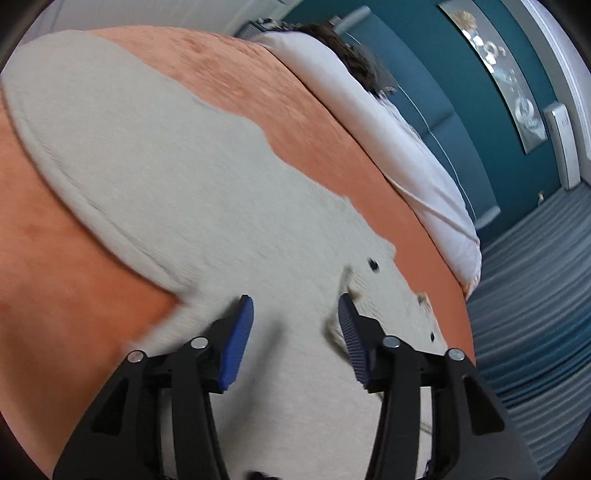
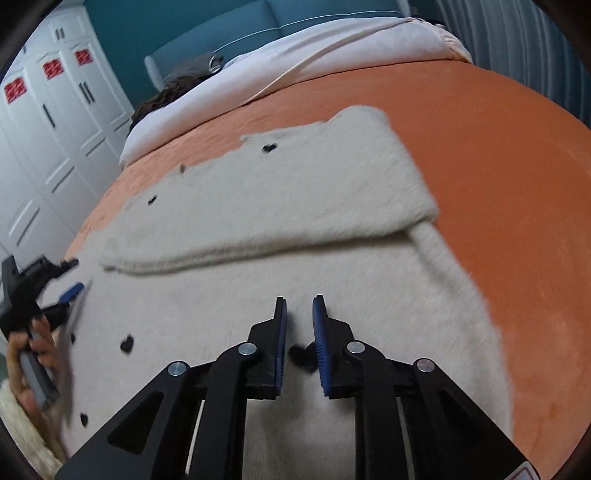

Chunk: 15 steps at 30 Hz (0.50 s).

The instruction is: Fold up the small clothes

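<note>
A cream fuzzy sweater point(image 1: 192, 206) with small black heart marks lies flat on the orange bedspread point(image 1: 55, 266). It also shows in the right wrist view point(image 2: 295, 221), with one sleeve point(image 2: 332, 177) folded across the body. My left gripper point(image 1: 295, 306) is open just above the sweater near its edge and holds nothing. It also shows at the left of the right wrist view point(image 2: 70, 291). My right gripper point(image 2: 299, 306) hovers over the sweater's middle with its jaws a narrow gap apart and nothing between them.
A white duvet point(image 2: 295, 55) and a dark garment point(image 2: 173, 92) lie at the head of the bed against the teal headboard point(image 2: 332, 11). White wardrobes point(image 2: 48, 122) stand to the left. Striped carpet point(image 1: 535, 295) lies beside the bed.
</note>
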Motion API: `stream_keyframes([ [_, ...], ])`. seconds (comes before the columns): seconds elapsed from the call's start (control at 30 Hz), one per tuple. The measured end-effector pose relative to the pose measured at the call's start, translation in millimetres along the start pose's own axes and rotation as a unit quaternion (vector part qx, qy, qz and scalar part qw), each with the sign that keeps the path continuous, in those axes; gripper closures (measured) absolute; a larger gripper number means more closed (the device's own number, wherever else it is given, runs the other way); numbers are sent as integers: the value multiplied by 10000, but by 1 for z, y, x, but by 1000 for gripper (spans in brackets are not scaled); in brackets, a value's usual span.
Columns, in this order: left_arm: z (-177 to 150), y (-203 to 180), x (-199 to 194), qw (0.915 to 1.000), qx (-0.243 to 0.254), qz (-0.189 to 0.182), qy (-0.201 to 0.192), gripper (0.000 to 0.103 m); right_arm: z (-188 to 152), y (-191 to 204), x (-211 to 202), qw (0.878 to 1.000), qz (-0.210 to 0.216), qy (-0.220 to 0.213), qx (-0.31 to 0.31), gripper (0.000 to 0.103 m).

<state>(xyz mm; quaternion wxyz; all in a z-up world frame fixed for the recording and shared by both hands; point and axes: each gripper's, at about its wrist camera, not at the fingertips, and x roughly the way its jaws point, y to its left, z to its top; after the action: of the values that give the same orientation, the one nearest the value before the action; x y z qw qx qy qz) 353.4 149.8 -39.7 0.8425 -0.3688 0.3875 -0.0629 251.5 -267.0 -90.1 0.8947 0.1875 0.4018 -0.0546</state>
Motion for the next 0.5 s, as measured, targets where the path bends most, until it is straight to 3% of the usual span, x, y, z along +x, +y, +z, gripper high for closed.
stream_keyframes([
  [0.03,15,19,-14,9997,-187,65,-150,48,-5,6,2,9999,-59,-12,-94,77],
  [0.1,44,55,-40,9953,-470,643,-543,36,-5,7,0,9998,-123,-70,-125,73],
  [0.2,85,116,-78,9808,-921,1364,-1050,36,-8,-4,4,10000,4,-32,24,71],
  [0.27,108,154,-97,9699,-1302,1596,-1301,36,-9,-8,2,10000,63,-36,50,68],
  [0.37,138,189,-110,9602,-1666,1609,-1559,37,-11,-5,2,9999,61,1,-136,53],
  [0.47,165,194,-104,9621,-1606,1604,-1511,49,-13,8,5,9985,-129,61,-527,40],
  [0.5,171,194,-97,9662,-1541,1552,-1364,64,-14,13,6,9975,-241,73,-661,38],
])
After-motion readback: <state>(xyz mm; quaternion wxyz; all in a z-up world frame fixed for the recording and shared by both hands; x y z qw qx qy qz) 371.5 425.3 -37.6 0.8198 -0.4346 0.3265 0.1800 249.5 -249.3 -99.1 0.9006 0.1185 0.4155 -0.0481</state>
